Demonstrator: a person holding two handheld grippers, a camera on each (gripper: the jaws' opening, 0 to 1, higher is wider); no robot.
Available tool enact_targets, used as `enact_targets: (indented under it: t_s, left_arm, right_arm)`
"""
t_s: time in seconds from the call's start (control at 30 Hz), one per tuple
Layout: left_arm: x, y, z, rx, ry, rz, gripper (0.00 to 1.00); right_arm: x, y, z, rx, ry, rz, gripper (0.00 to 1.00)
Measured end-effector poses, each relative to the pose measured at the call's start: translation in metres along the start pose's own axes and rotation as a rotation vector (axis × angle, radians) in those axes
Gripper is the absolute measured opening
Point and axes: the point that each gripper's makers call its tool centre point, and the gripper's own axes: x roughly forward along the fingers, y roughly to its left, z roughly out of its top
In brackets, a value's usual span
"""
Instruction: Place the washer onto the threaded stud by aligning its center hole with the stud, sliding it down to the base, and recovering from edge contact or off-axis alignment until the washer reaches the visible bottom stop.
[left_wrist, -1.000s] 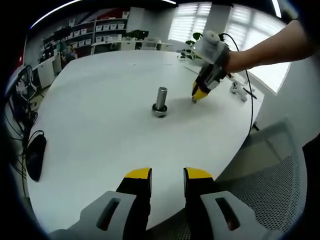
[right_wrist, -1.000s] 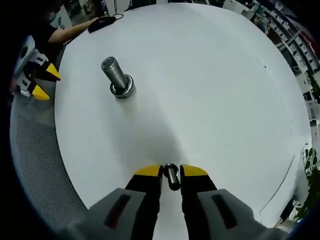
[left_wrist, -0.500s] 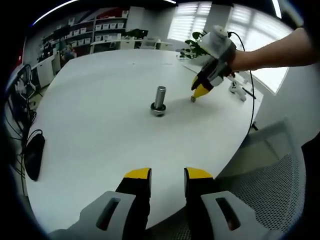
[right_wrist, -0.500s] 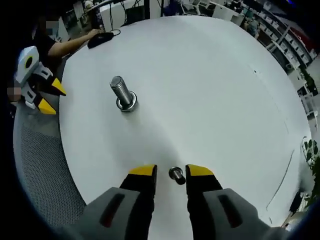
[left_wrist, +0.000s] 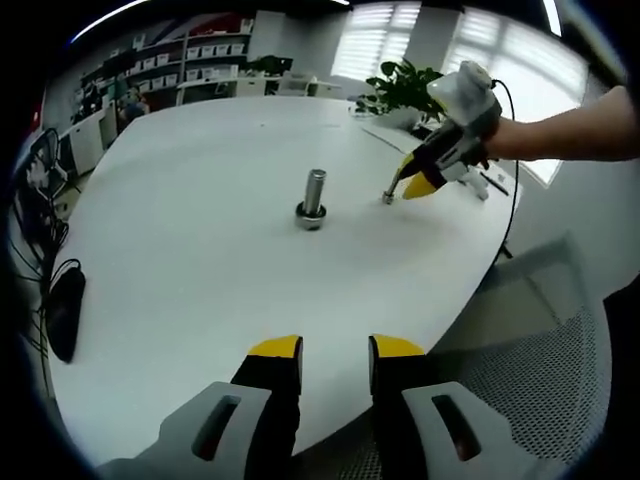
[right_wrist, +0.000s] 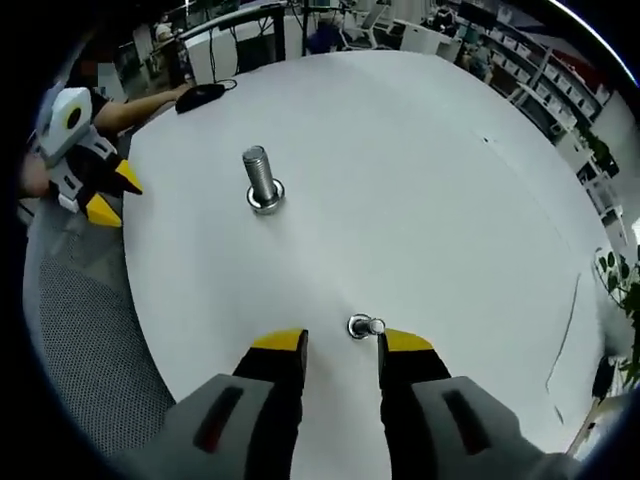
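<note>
A threaded steel stud (left_wrist: 314, 190) (right_wrist: 259, 170) stands upright mid-table on the white round table (left_wrist: 180, 250) (right_wrist: 420, 180). A metal ring (left_wrist: 311, 216) (right_wrist: 267, 201) lies around its base. A small metal piece (right_wrist: 364, 326) (left_wrist: 388, 197) rests on the table just ahead of my right gripper (right_wrist: 343, 345) (left_wrist: 418, 182), whose jaws stand open and apart from it. Near the table's edge my left gripper (left_wrist: 335, 352) (right_wrist: 100, 190) stays open with nothing between its fingers, far from the stud.
A black mouse with its cable (left_wrist: 65, 310) (right_wrist: 200, 95) lies at the table's rim. Grey mesh chairs (left_wrist: 540, 380) (right_wrist: 80, 330) stand beside the edge. A plant (left_wrist: 400, 85) and small items sit at the far side. A person's arm (left_wrist: 570, 130) holds the right gripper.
My right gripper has opened, let go of the small metal piece and drawn back from it. The piece now lies on the table. The left gripper has hardly moved.
</note>
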Motion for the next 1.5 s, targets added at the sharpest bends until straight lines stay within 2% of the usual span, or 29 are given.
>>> enact_targets:
  t_s: [0.13,0.27,0.43,0.63,0.8,0.97,1.1,1.5]
  left_arm:
    - [0.0,0.0,-0.001,0.0,0.002,0.001,0.24]
    - [0.0,0.0,-0.001,0.001,0.005,-0.001,0.24]
    - [0.0,0.0,-0.001,-0.001,0.003,0.0,0.24]
    - [0.0,-0.001,-0.001,0.002,0.005,-0.002,0.24]
    - [0.0,-0.001,0.0,0.001,0.001,-0.004,0.24]
    - [0.0,-0.002,0.001,0.006,-0.004,-0.006,0.24]
    - [0.0,-0.002,0.001,0.002,-0.005,-0.008,0.24]
    - [0.001,-0.005,0.001,0.006,0.003,-0.021,0.25]
  right_arm:
    - [-0.004,-0.002,0.0,0.062,-0.033,-0.009,0.3]
    - [-0.011,0.003,0.0,0.059,-0.058,-0.019,0.3]
    - [-0.026,0.007,0.005,0.104,-0.15,-0.034,0.3]
    - [-0.036,0.015,-0.002,0.126,-0.186,-0.042,0.3]
    - [-0.045,0.026,-0.014,0.178,-0.229,-0.044,0.3]
    - [-0.051,0.036,-0.029,0.236,-0.244,-0.046,0.3]
    - [-0.058,0.039,-0.033,0.275,-0.279,-0.054,0.3]
    - [-0.069,0.047,-0.035,0.31,-0.33,-0.074,0.3]
